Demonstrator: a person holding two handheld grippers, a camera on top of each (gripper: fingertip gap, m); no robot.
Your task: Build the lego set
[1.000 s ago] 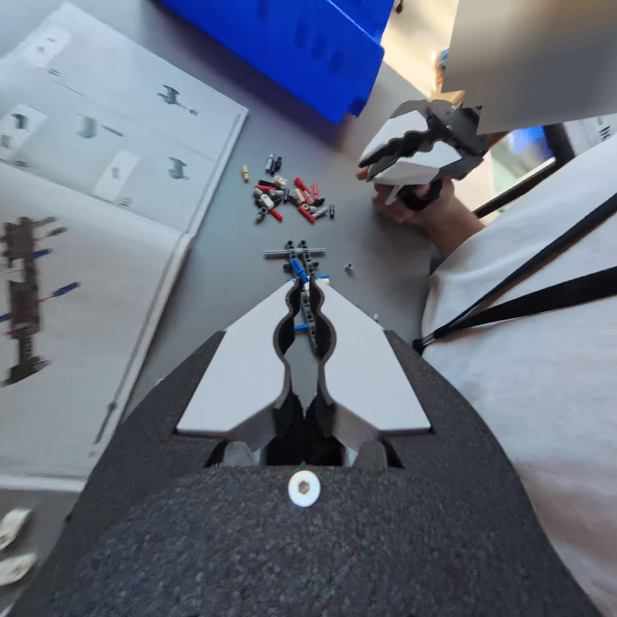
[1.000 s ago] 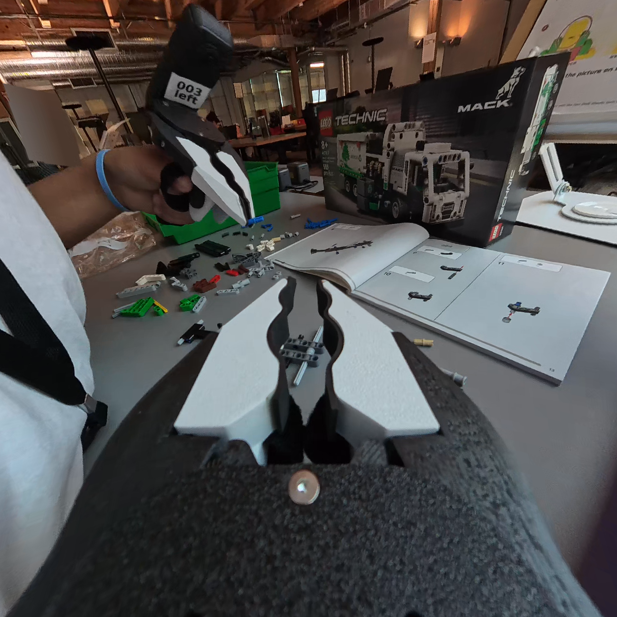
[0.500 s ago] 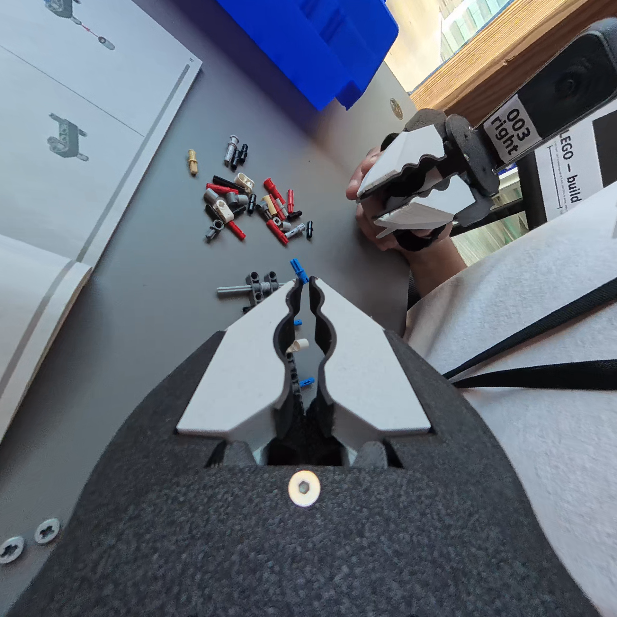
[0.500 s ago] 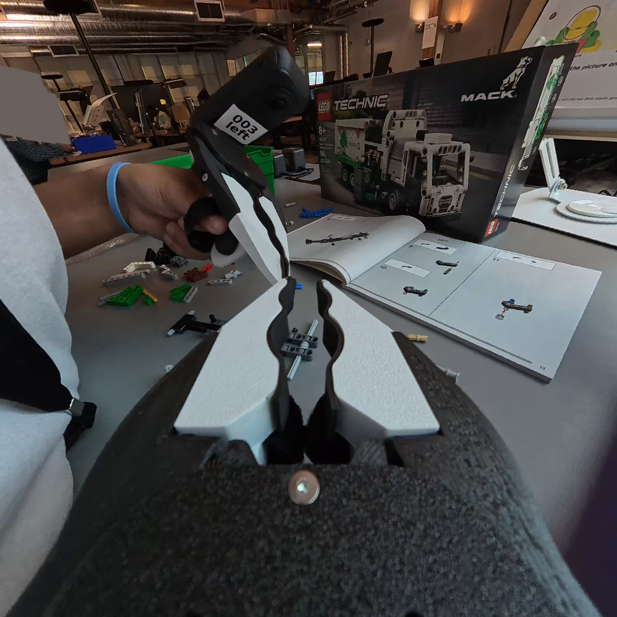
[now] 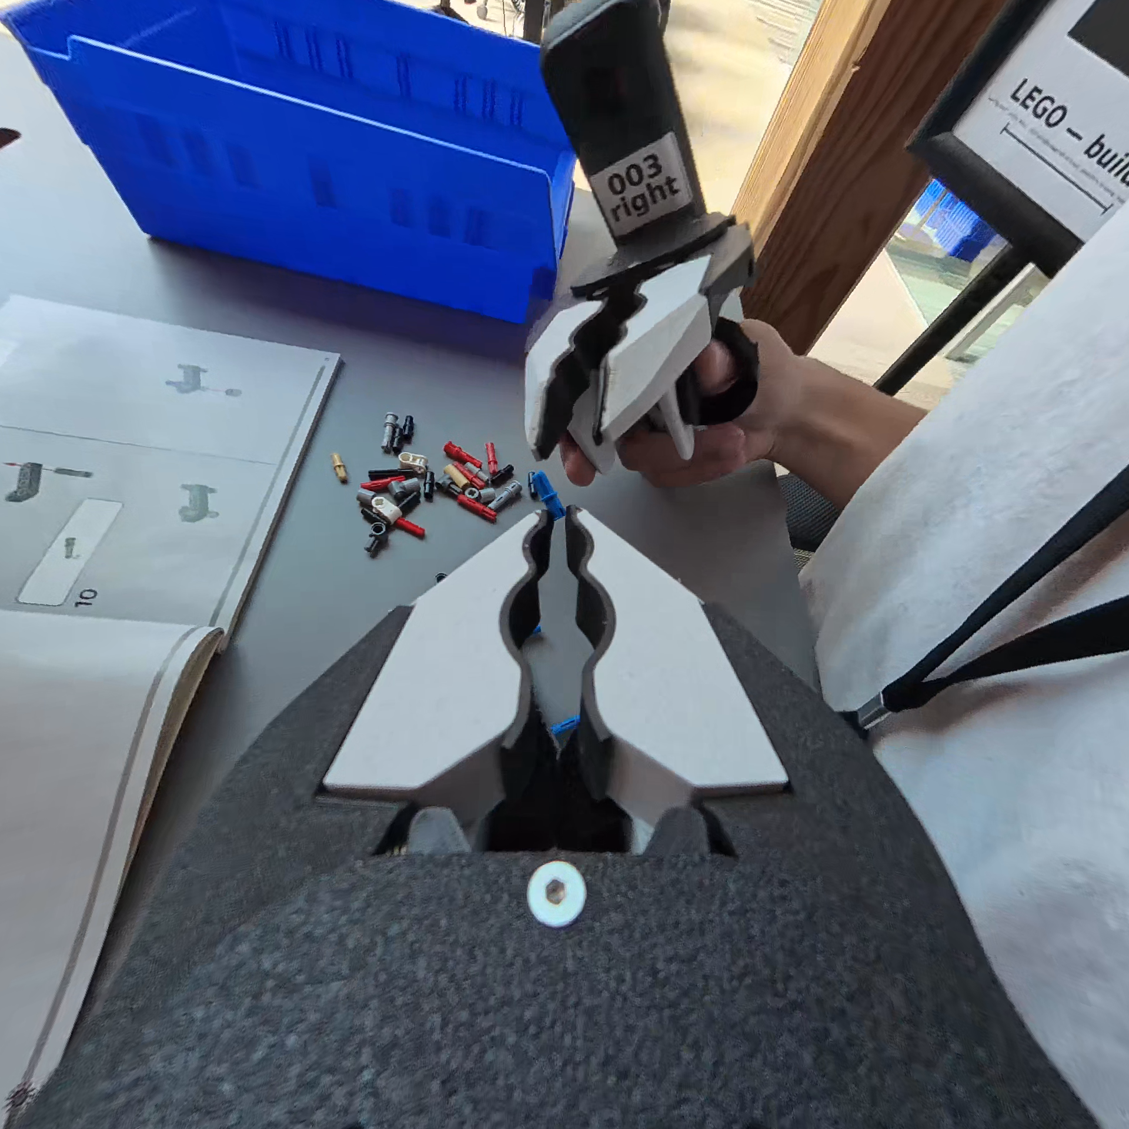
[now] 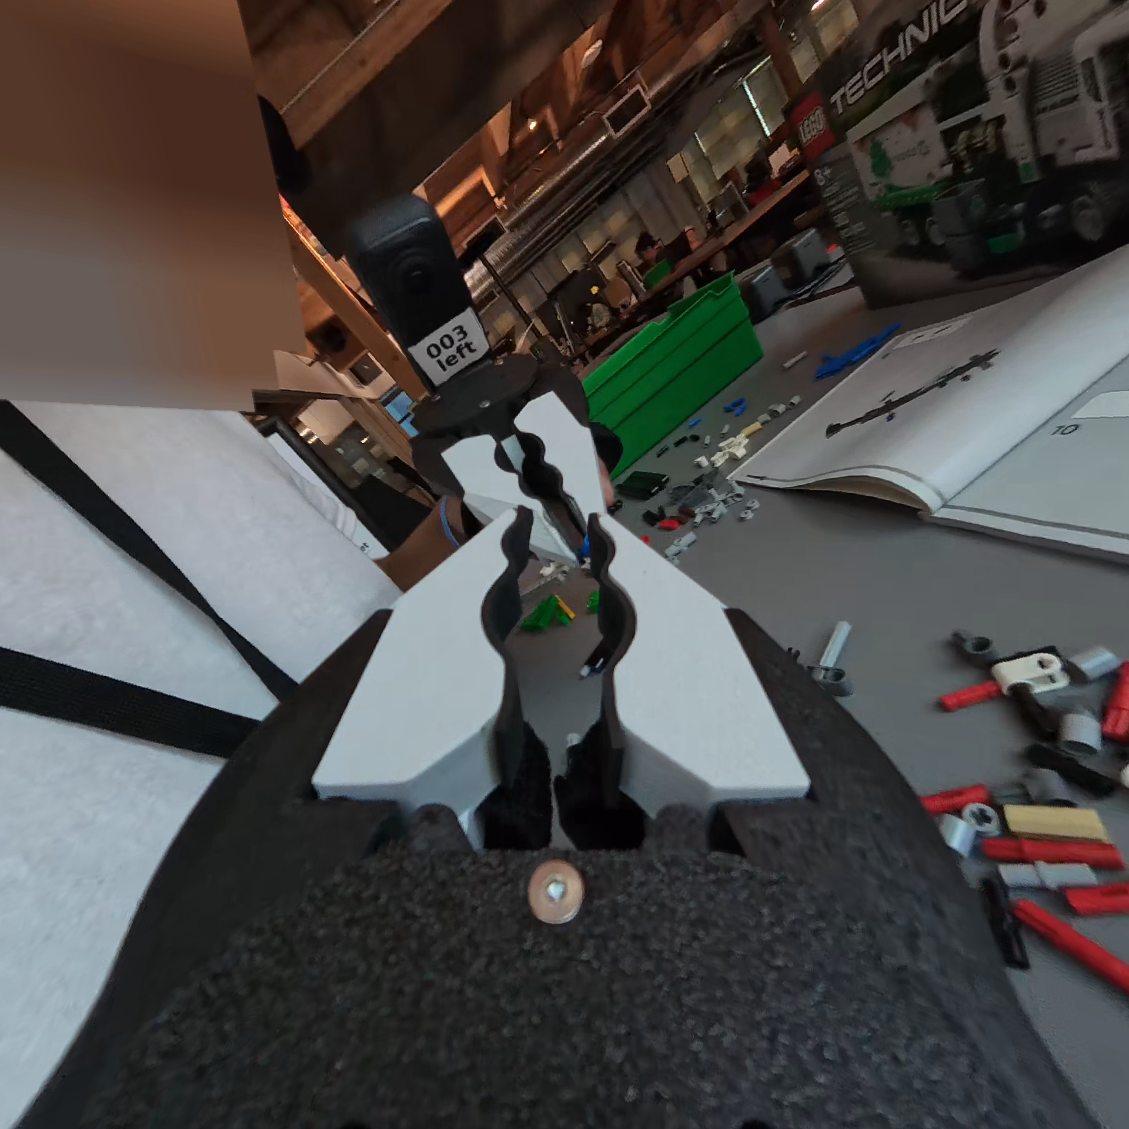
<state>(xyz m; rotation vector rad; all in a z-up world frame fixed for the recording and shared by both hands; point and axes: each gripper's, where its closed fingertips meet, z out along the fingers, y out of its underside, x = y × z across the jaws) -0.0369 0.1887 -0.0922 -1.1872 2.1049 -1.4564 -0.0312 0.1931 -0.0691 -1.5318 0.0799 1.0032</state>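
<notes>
My left gripper (image 5: 554, 514) is shut on a small blue pin (image 5: 545, 490) that sticks out past its tips, held above the grey table. My right gripper (image 6: 559, 518) is open and empty. It points at the left gripper (image 6: 568, 525), whose tips and blue pin (image 6: 585, 544) sit right in front of the right fingertips. In the left wrist view the right gripper (image 5: 568, 440) hangs tip-down just above and behind the pin, held by a hand. A pile of red, grey, black and tan pins (image 5: 427, 482) lies on the table beyond; it also shows in the right wrist view (image 6: 1051, 794).
An open instruction booklet (image 5: 153, 458) lies left of the pins and shows far right in the right wrist view (image 6: 977, 458). A blue bin (image 5: 305, 171) stands behind. A green bin (image 6: 672, 379), the set's box (image 6: 977, 153) and scattered green and grey parts (image 6: 544, 614) lie farther off. The grippers are tip to tip, or close to it.
My left gripper has lifted away from the grey axle assembly with the blue pin in its tips. My right gripper has risen and swung round to face the left gripper closely.
</notes>
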